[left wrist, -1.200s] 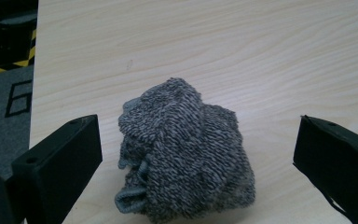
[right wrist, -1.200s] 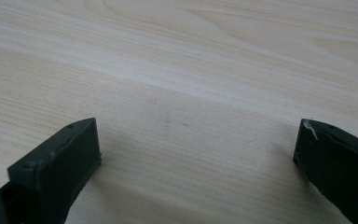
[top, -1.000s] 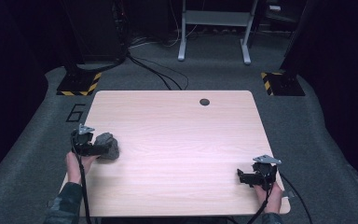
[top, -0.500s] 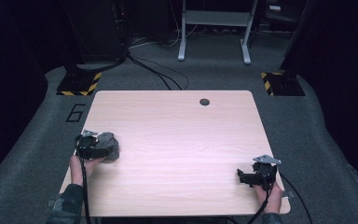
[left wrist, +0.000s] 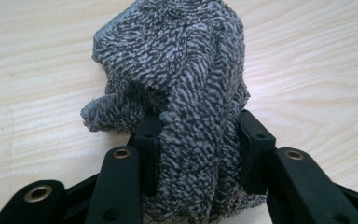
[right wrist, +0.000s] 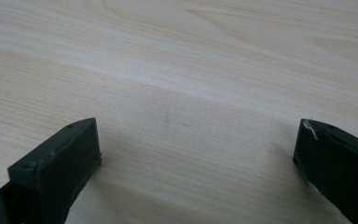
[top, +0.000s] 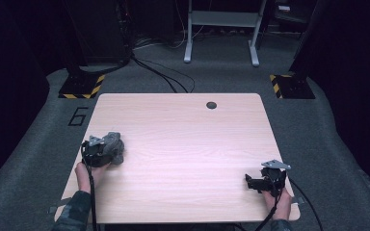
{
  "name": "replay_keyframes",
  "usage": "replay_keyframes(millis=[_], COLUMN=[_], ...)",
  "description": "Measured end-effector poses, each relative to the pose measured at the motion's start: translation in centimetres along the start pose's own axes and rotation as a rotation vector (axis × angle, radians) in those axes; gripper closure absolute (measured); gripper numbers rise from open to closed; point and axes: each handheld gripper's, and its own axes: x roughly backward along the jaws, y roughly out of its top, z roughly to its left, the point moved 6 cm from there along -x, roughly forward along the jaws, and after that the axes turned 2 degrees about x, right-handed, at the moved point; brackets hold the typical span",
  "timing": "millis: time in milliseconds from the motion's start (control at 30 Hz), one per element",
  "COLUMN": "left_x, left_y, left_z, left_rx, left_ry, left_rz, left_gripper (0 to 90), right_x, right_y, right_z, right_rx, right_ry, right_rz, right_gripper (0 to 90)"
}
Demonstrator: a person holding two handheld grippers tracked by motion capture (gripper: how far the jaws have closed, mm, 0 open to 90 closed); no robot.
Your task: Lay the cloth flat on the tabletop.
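Two black jaws of the left gripper [left wrist: 198, 140] have just been closing, pinching a crumpled grey-and-black knitted cloth [left wrist: 177, 70] on the pale wooden table [top: 183, 144]; the right gripper [right wrist: 198, 144] gapes empty.

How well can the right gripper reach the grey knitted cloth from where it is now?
Probably not without moving: the right gripper sits open at the table's opposite edge, though bare tabletop lies between. The left gripper already squeezes the grey knitted cloth.
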Motion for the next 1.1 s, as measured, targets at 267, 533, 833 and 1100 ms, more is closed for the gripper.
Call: replay_keyframes(millis=[267,533,833,1100], left_x=[2.9,5.0,5.1,4.5], left_y=[2.3,4.4,5.2,5.2], left_z=[-2.4,-6.5,-9.8,-12.7], left_rx=[-0.059,-0.155,-0.204,-0.242], left_ry=[-0.058,-0.139,-0.196,-0.255], left_rz=[-0.075,-0.131,-0.153,-0.147], left_gripper=[60.5,60.4,60.3,60.2], right_x=[0.0,0.0,0.0,0.0], right_y=[0.0,0.0,0.0,0.0], right_z=[0.0,0.0,0.0,0.0], right_rx=[0.001,-0.011,-0.015,-0.009], right_ry=[0.000,-0.005,-0.008,-0.006], right_rz=[0.001,-0.002,-0.001,0.001], right_gripper=[0.0,0.0,0.1,0.1])
